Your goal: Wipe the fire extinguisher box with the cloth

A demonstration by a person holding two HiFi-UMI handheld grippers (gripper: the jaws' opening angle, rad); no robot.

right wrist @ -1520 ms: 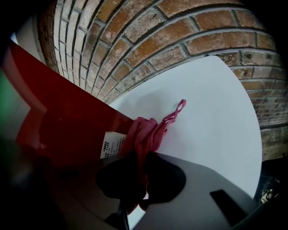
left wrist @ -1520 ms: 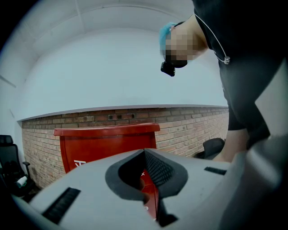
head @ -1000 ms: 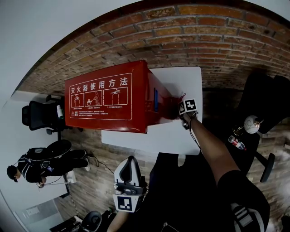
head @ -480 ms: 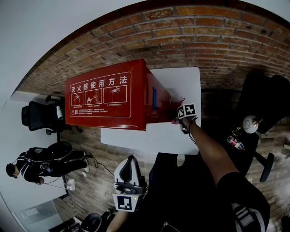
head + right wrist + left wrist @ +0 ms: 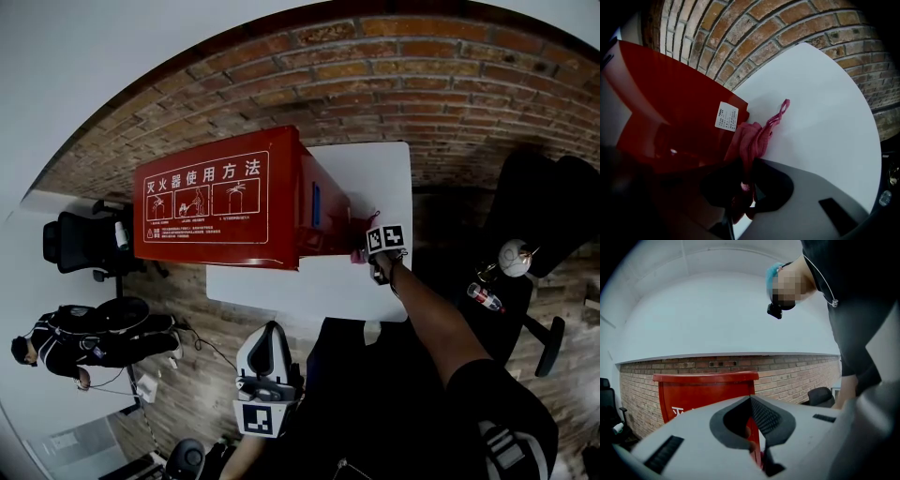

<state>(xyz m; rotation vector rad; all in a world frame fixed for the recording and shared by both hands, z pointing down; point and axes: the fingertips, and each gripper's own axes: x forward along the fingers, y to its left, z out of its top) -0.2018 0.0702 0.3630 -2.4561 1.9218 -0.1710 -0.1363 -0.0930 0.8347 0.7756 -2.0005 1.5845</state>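
White table carries the red fire extinguisher box, whose long axis runs left to right across your view with the instruction panel facing up. The box lies directly left of your right gripper, which sits at the bottom of the box's right end face, just above the tabletop. Its jaws are clamped on the pink cloth, which touches that face. Your left gripper is well apart, low near your body, with its jaws together and empty. Judged from this, the right gripper is nearer, so stroke leftward along the box.
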